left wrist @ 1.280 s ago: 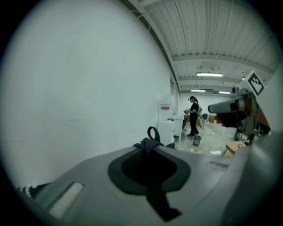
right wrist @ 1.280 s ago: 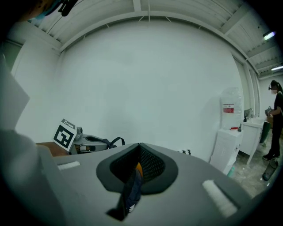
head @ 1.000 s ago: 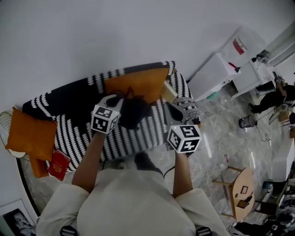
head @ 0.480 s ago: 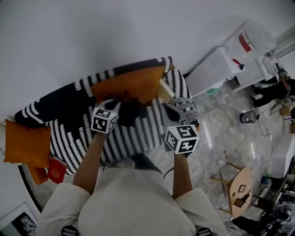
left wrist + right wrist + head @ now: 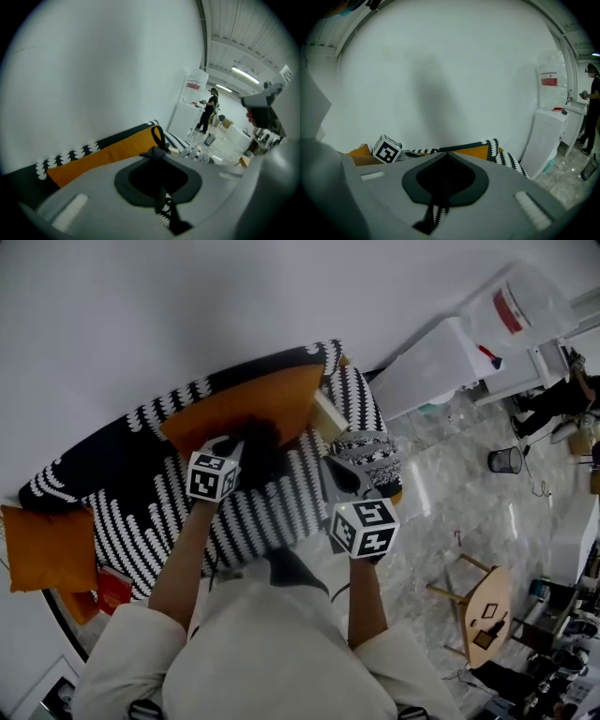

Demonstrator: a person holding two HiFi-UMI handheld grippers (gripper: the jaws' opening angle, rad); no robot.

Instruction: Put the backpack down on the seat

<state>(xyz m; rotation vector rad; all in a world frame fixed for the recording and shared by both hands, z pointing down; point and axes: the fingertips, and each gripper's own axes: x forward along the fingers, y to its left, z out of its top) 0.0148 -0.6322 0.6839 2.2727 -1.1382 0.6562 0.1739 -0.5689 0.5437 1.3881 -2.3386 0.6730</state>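
The black backpack (image 5: pixel 262 448) lies on the black-and-white patterned sofa seat (image 5: pixel 155 517), leaning against a long orange cushion (image 5: pixel 234 405). My left gripper (image 5: pixel 236 444) reaches to the bag's left side, shut on its black top strap. In the left gripper view that strap (image 5: pixel 157 137) loops up from the closed jaw tips of the left gripper (image 5: pixel 157 152). My right gripper (image 5: pixel 340 475) hovers off the bag's right, near the sofa's right arm. In its own view the right gripper (image 5: pixel 446 153) is shut with nothing seen between its tips.
A grey patterned cloth (image 5: pixel 370 456) drapes the sofa's right arm. A second orange cushion (image 5: pixel 47 547) and a red book (image 5: pixel 112 587) lie at the sofa's left end. White cabinets (image 5: pixel 427 367), a bin (image 5: pixel 504 460) and a wooden stool (image 5: pixel 492 613) stand on the marble floor to the right.
The left gripper and the backpack have moved farther onto the seat, toward the orange back cushion. The right gripper has followed a little and stays shut.
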